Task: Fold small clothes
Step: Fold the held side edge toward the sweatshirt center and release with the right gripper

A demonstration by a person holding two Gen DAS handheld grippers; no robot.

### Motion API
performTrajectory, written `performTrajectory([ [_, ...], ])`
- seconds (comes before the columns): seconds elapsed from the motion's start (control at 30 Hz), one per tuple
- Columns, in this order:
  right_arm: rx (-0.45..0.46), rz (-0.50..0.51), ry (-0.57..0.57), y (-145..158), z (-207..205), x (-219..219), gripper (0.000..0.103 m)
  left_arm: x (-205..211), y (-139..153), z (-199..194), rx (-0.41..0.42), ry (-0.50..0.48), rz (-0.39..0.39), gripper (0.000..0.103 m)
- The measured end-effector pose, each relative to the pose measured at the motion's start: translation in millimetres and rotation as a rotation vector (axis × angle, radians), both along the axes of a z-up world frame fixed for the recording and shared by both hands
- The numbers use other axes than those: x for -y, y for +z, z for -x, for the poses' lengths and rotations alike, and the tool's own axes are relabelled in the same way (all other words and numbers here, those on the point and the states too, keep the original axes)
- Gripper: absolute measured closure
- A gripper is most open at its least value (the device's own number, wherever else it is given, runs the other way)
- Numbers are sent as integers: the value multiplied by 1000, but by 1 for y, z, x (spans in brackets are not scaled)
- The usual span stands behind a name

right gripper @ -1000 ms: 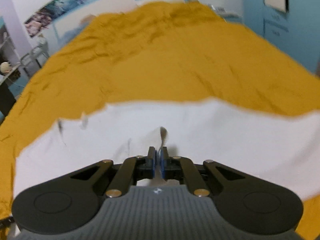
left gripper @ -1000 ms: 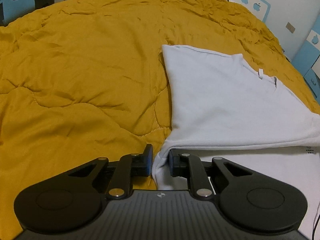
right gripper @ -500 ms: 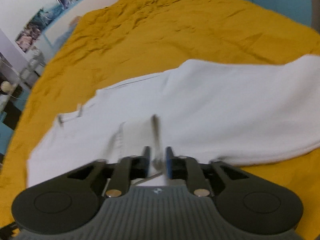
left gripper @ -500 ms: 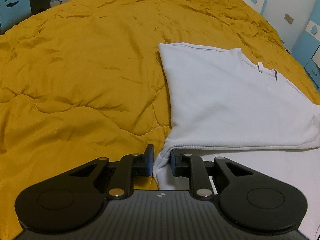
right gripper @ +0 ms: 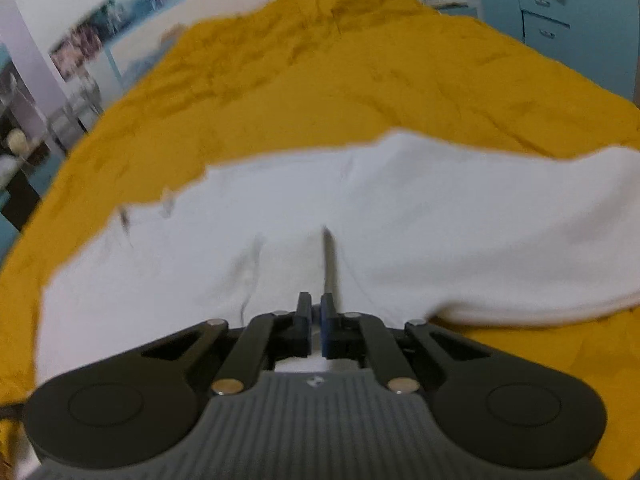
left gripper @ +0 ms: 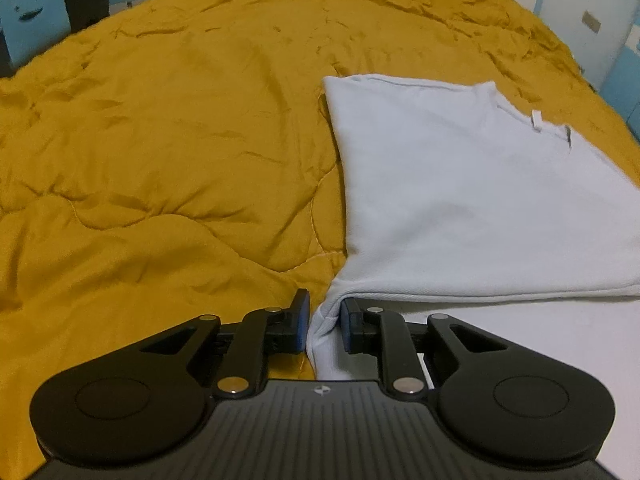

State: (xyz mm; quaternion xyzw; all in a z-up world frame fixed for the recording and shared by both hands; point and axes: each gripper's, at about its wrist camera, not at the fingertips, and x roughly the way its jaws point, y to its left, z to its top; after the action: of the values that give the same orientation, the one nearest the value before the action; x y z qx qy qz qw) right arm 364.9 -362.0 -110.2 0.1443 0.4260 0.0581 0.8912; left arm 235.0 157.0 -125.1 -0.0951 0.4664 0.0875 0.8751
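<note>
two corners pinched: left fingers [left gripper: 323,325] grip the white shirt [left gripper: 460,200], right fingers [right gripper: 316,322] closed on its fabric, so i'd carry both level over the bed [left gripper: 180,140].

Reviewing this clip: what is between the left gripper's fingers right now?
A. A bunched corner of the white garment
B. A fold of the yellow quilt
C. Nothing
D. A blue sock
A: in the left wrist view, the left gripper has a bunched corner of the white garment between its blue pads, over the yellow quilt.
</note>
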Motion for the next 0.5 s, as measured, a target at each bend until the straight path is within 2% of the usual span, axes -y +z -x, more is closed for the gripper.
performTrajectory([
  [0.1,-39,-1,-15,-21,-2,3,103,5,1,1,-5,-21,-40,80],
  [0.17,-40,-2,-22,-23,-3,3,103,5,3,0,-18,-25,-47,79],
  [0.33,-37,41,-33,-9,2,8,103,14,22,6,-63,-33,-98,74],
  [0.5,-2,23,-21,18,29,36,100,34,56,29,14,-87,-115,71],
])
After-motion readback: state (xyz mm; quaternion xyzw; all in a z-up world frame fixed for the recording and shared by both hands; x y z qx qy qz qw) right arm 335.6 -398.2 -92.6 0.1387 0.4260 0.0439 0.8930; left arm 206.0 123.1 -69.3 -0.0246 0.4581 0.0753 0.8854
